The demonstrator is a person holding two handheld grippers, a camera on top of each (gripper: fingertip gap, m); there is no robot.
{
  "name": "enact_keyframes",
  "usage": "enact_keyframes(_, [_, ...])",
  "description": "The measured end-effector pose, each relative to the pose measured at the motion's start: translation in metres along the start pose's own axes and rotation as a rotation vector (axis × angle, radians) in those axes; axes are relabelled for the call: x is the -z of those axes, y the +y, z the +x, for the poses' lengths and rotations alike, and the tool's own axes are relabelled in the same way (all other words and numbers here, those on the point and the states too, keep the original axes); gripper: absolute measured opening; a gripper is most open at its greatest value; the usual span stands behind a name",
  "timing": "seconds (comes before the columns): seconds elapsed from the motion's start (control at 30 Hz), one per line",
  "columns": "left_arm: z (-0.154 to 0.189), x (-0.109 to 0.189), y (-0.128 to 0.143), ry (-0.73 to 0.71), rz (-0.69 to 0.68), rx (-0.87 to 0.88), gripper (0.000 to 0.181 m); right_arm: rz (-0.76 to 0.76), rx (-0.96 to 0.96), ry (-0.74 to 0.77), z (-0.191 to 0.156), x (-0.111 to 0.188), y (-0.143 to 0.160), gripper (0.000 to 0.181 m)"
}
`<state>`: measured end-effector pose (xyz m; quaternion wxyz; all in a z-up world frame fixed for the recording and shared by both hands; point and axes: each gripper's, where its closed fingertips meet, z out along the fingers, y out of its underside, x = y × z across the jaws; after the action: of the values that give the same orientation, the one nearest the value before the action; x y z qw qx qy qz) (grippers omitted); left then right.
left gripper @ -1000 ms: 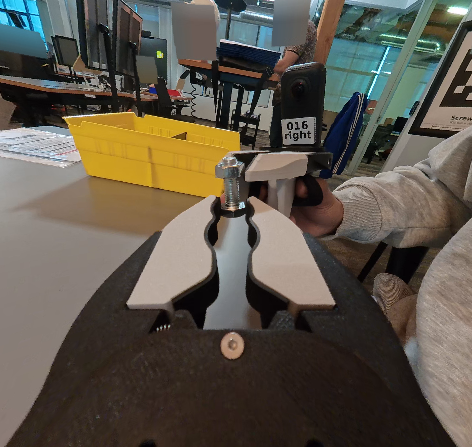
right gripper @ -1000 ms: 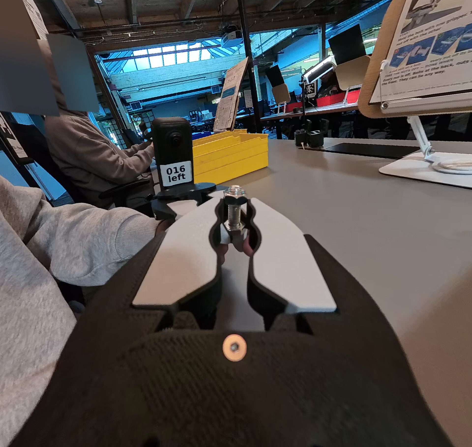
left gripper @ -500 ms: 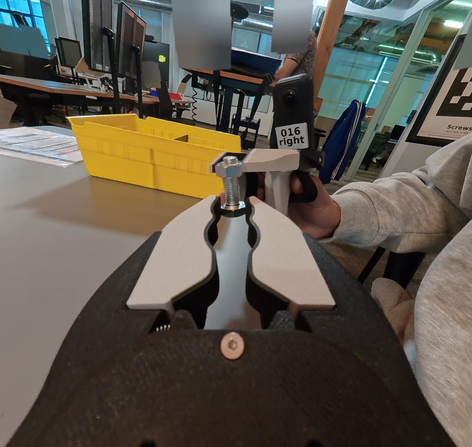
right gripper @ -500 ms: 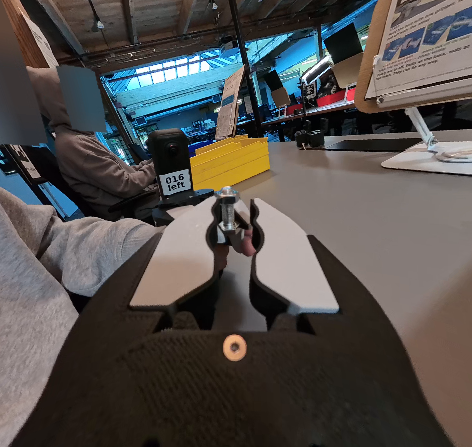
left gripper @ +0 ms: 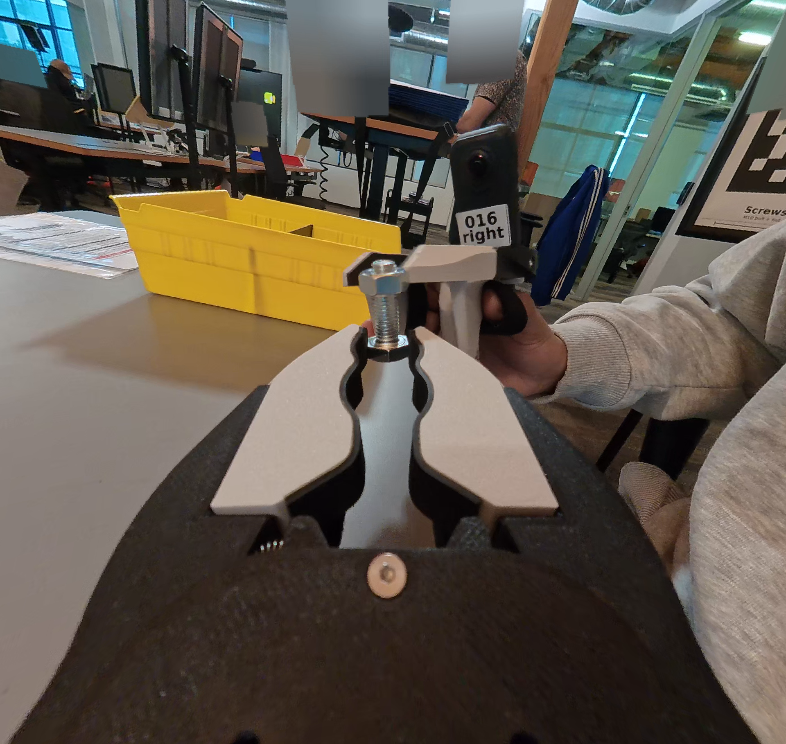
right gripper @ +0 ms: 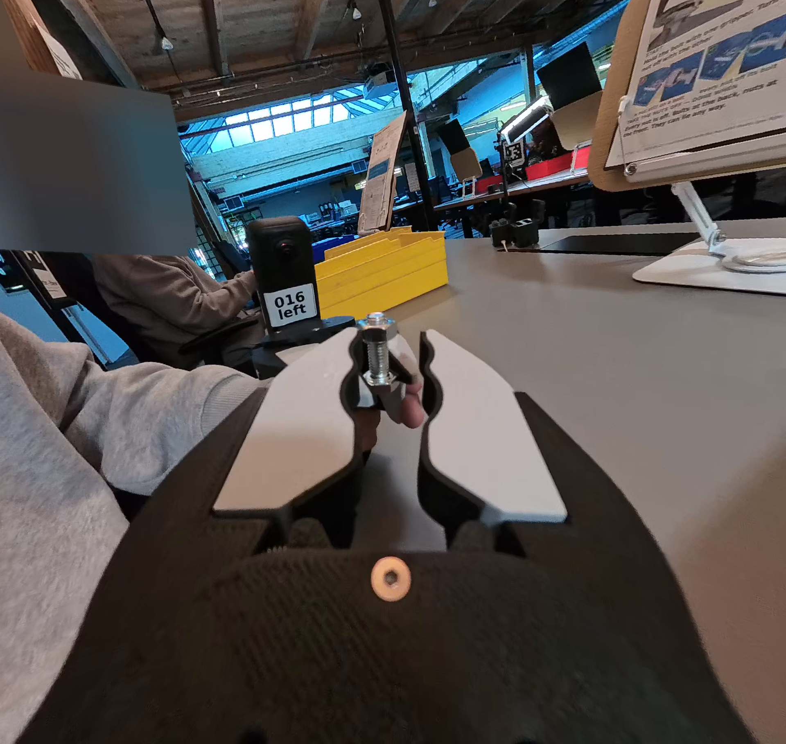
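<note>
Opening since before, right tool frees nut; left tool grips bolt.

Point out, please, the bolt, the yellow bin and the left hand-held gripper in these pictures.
bolt (left gripper: pixel 385 313): left wrist view, on the threaded shank.
yellow bin (left gripper: pixel 204 264): left wrist view, on its near side wall.
left hand-held gripper (left gripper: pixel 386 343): left wrist view, midway between its fingertips, clamped on the bolt's lower end.

a silver bolt stands upright above the table edge, threads bare along the shank. its head sits pinched in the left gripper. a hex nut rides near the top, between the right gripper tips, which are parted.
</note>
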<state>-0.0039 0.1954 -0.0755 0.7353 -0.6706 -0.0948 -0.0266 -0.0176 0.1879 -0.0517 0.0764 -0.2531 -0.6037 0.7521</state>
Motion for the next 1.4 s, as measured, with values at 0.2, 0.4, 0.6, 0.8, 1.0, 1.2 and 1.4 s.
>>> enact_keyframes(0.2, [0.002,-0.001,0.001,0.001,-0.011,-0.015,0.019,0.036,-0.063,0.012,0.008,0.005,-0.006,0.026])
enact_keyframes(0.4, [0.002,-0.001,0.001,-0.003,-0.012,-0.017,0.019,0.013,-0.008,-0.031,-0.005,0.0,-0.002,0.03])
enact_keyframes(0.6, [0.0,0.0,0.0,-0.001,-0.002,0.0,0.019,0.017,-0.06,0.063,0.016,0.005,-0.002,0.025])
enact_keyframes(0.8, [0.001,-0.001,0.001,0.002,-0.005,-0.01,0.018,0.022,-0.02,-0.02,-0.003,0.001,-0.004,0.031])
enact_keyframes(1.0, [0.0,0.0,0.0,0.0,0.0,-0.003,0.019,-0.007,-0.011,0.057,0.009,0.002,0.0,0.025])
enact_keyframes(1.2, [0.002,-0.001,0.001,0.003,-0.009,-0.016,0.018,0.063,-0.075,-0.01,0.001,0.005,-0.011,0.031])
enact_keyframes(1.4, [0.001,-0.001,0.0,-0.001,-0.002,-0.01,0.019,-0.026,0.063,0.021,-0.003,-0.002,0.003,0.026])
